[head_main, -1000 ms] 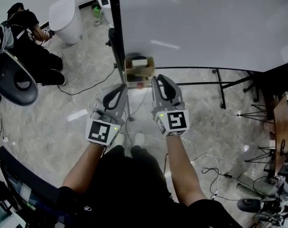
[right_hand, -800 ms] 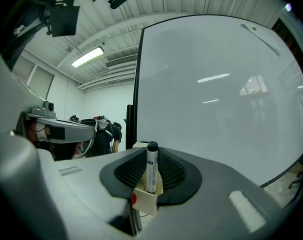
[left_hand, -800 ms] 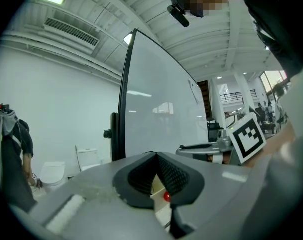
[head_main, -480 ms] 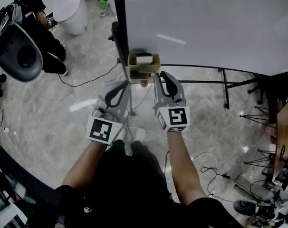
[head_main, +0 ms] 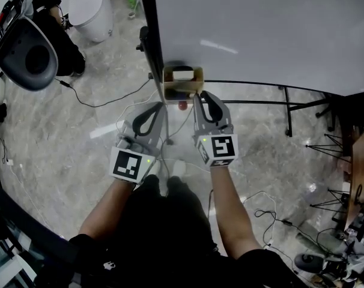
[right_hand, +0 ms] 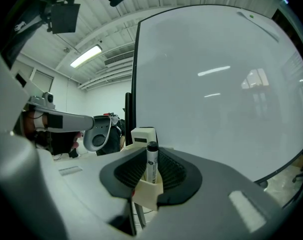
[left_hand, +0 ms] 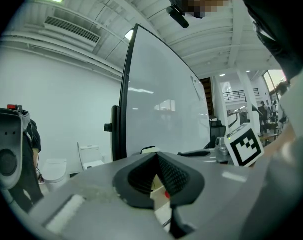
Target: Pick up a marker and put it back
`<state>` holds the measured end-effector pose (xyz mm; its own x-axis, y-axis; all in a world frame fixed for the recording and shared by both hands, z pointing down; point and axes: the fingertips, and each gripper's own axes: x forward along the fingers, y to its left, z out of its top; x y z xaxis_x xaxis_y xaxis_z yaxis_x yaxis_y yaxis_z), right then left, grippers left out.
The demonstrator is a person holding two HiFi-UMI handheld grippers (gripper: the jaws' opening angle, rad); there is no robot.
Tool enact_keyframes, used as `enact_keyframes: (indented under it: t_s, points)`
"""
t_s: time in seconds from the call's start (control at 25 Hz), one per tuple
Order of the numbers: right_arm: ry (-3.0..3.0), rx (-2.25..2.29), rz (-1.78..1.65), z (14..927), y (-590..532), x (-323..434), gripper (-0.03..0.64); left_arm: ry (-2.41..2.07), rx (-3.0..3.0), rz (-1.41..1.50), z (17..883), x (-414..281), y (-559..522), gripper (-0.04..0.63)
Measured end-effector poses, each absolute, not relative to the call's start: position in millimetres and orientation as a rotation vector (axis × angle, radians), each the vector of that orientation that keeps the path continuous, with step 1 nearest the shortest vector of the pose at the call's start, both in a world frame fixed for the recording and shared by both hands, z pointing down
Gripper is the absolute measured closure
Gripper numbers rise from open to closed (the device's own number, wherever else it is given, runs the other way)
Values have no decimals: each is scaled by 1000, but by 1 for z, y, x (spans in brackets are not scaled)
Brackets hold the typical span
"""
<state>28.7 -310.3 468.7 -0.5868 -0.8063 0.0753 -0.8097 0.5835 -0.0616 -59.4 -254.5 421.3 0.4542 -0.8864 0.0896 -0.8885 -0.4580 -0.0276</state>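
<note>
A marker (right_hand: 151,161) with a white body and black cap stands upright between the pads of my right gripper (right_hand: 151,176), which is shut on it. Its lower end sits in a beige holder box (right_hand: 150,195). In the head view that box (head_main: 182,84) hangs at the left edge of the whiteboard (head_main: 260,35), with a white block inside and something red at its front. My right gripper (head_main: 201,98) reaches the box's right side. My left gripper (head_main: 160,107) is held just short of the box, shut with nothing in it; its own view (left_hand: 157,159) shows the box through the jaws.
The whiteboard's black frame and stand legs (head_main: 278,104) run right of the box. A person and a black chair (head_main: 26,53) are at top left beside a white bin (head_main: 95,11). Cables (head_main: 104,104) lie on the marble floor, and tripods (head_main: 326,143) stand at the right.
The right gripper has sunk a little with the marker toward the holder box. The left gripper has stayed in place. The head camera has shifted slightly.
</note>
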Motion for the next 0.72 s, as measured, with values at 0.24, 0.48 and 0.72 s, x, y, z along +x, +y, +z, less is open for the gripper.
enact_keyframes:
  t_s: [0.24, 0.48, 0.72]
  points:
    - [-2762, 1403, 141, 468, -308, 32, 527, -1621, 2670, 138, 418, -56, -253, 591]
    - [-2753, 1402, 145, 469, -306, 34, 500, -1619, 2674, 141, 417, -57, -250, 591]
    - [-2736, 1399, 158, 473, -302, 36, 482, -1612, 2688, 132, 415, -55, -246, 591]
